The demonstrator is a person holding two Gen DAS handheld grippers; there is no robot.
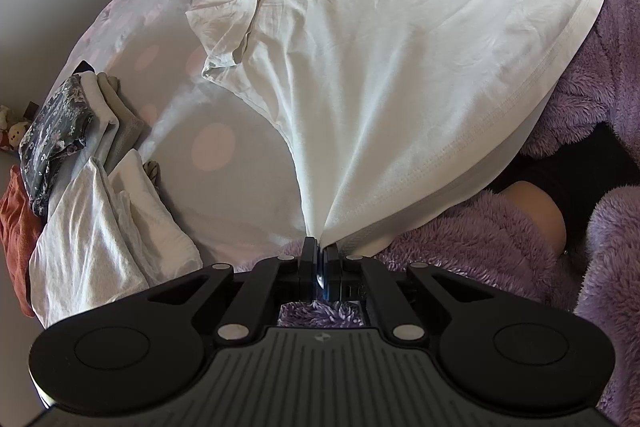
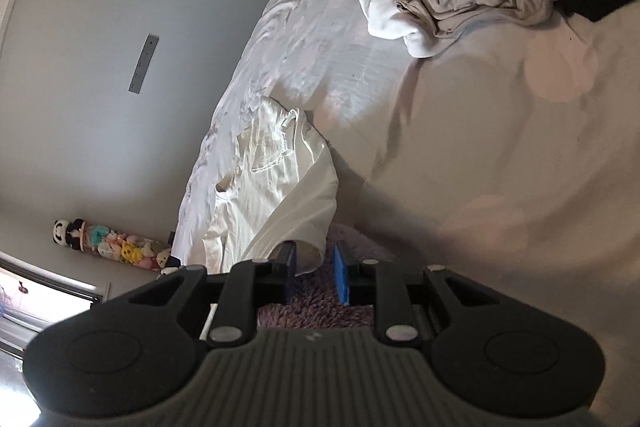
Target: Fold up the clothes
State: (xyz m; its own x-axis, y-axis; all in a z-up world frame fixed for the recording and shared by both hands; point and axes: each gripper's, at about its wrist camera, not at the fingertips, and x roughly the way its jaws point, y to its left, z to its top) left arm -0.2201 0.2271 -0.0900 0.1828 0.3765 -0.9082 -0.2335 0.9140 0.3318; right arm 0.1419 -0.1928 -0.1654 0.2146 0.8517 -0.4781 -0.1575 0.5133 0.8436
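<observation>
white t-shirt (image 1: pixel 360 75) spread w/ wrinkles on the dotted bedsheet (image 1: pixel 224 195), one sleeve crumpled toward the sheet's middle, hem stretched taut & lifted off the sheet at one pinched corner near the sheet's edge.

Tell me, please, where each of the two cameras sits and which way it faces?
Left wrist: on the left gripper, looking steeply down along fingers shut on the white T-shirt spread over the bed; a purple fleece sleeve shows.
Right wrist: on the right gripper, rolled sideways, looking across the bed toward the wall; jaws open, nothing between.
Shared: the T-shirt and bed.
</observation>
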